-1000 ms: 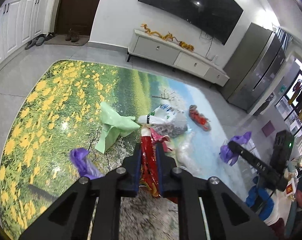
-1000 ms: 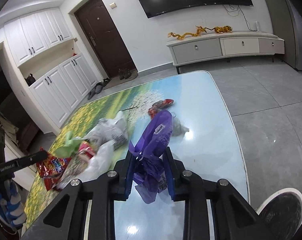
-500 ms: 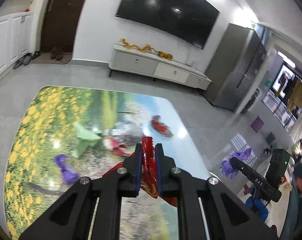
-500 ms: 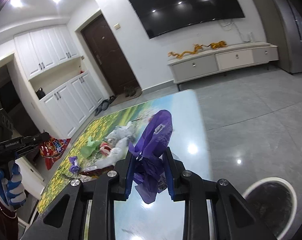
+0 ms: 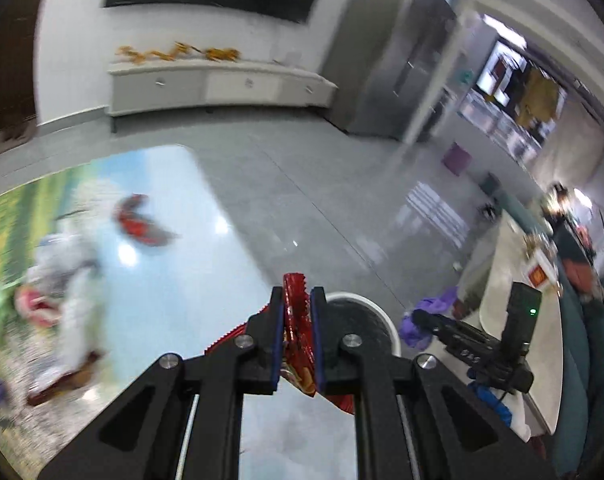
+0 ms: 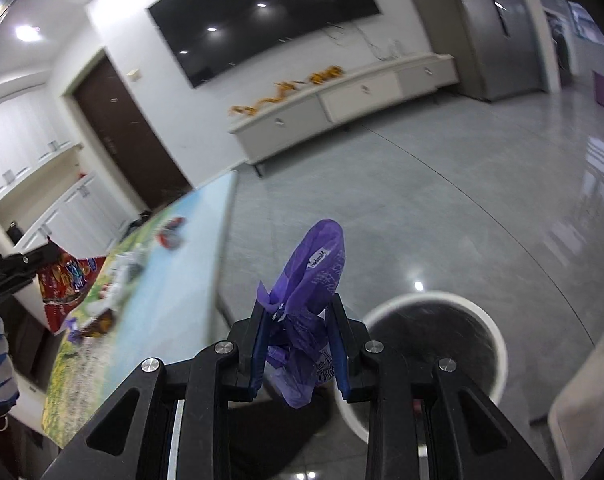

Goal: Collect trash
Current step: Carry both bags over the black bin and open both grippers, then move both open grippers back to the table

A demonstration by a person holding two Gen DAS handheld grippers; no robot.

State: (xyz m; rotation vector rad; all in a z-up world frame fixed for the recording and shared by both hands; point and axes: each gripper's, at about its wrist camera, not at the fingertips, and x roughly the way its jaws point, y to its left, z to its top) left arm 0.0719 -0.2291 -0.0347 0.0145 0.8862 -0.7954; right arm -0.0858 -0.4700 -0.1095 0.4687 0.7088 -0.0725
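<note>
Your left gripper (image 5: 296,312) pinches a red wrapper (image 5: 298,344) and your right gripper (image 6: 298,332) a purple bag (image 6: 313,280), both poised over the white bin (image 6: 429,308) for dropping.

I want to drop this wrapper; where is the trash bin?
The trash bin stands on the floor beside the table, right of centre in the right wrist view, just past the purple bag.

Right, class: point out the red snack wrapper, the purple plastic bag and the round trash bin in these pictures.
red snack wrapper (image 5: 296,300), left wrist view, on its serrated top edge.
purple plastic bag (image 6: 315,268), right wrist view, on its upper bulge.
trash bin (image 6: 495,344), right wrist view, on its white rim.
</note>
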